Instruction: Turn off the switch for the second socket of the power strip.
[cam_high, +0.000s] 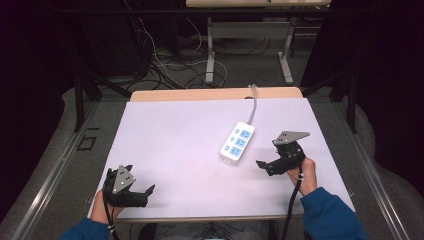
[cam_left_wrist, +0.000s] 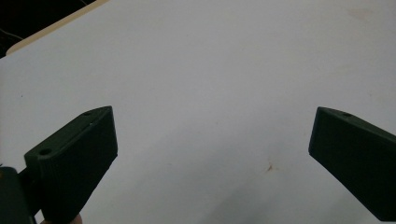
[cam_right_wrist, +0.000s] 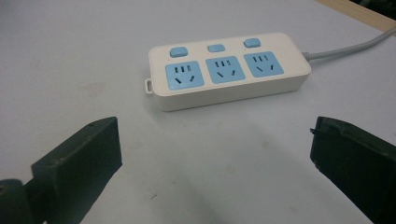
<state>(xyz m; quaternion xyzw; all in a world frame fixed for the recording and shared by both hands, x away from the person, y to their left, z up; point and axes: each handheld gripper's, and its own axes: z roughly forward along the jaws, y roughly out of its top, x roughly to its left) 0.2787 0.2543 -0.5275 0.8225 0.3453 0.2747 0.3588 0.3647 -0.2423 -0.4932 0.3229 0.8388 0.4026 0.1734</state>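
right gripper (cam_high: 272, 162) sits jaws spread wide and empty, aimed at the power strip (cam_high: 237, 141), which lies flat on the counter (cam_high: 170, 135) just beyond it, right of centre, its cord (cam_high: 253, 105) running off the far edge; nothing looks gripped yet, so the work seems barely begun; left gripper (cam_high: 135, 192), also spread and empty, rests near the near-left edge; bare surface lies open between them.

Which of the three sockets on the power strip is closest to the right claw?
On the power strip, the end socket beside the small hanging loop, farthest from the grey cable. It sits at the strip's near end in the high view, facing the open right claw.
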